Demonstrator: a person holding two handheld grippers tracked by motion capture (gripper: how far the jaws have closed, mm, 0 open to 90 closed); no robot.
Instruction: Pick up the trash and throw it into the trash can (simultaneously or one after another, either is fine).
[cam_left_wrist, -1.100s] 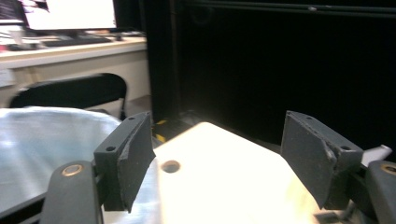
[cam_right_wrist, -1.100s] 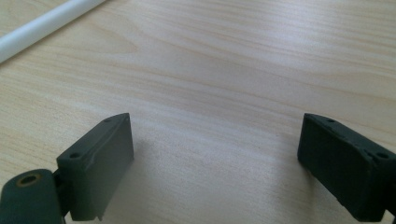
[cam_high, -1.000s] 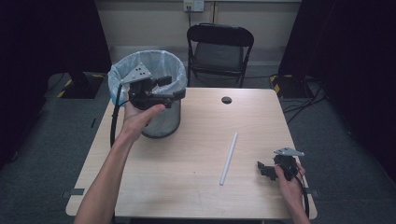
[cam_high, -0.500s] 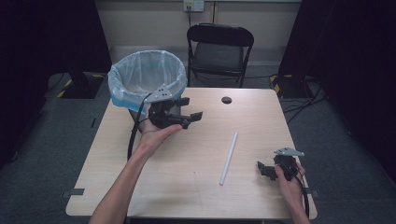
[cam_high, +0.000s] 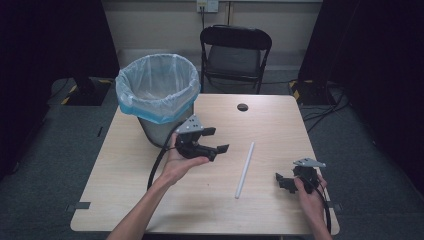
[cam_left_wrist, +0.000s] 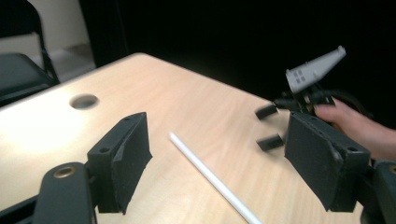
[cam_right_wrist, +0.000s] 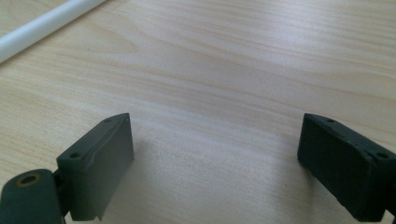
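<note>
Left gripper (cam_high: 216, 141) wide open, empty, aimed at white stick (cam_high: 245, 169). Right gripper (cam_high: 284, 181) open, resting. Best: lower slowly, pinch stick's middle.

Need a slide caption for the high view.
Open left tool approaches thin white plastic tube on light wooden table.

Jaws wide apart, white tube (cam_left_wrist: 210, 175) on table (cam_left_wrist: 187, 98) btwn, other gripper (cam_left_wrist: 268, 126) beyond
</note>
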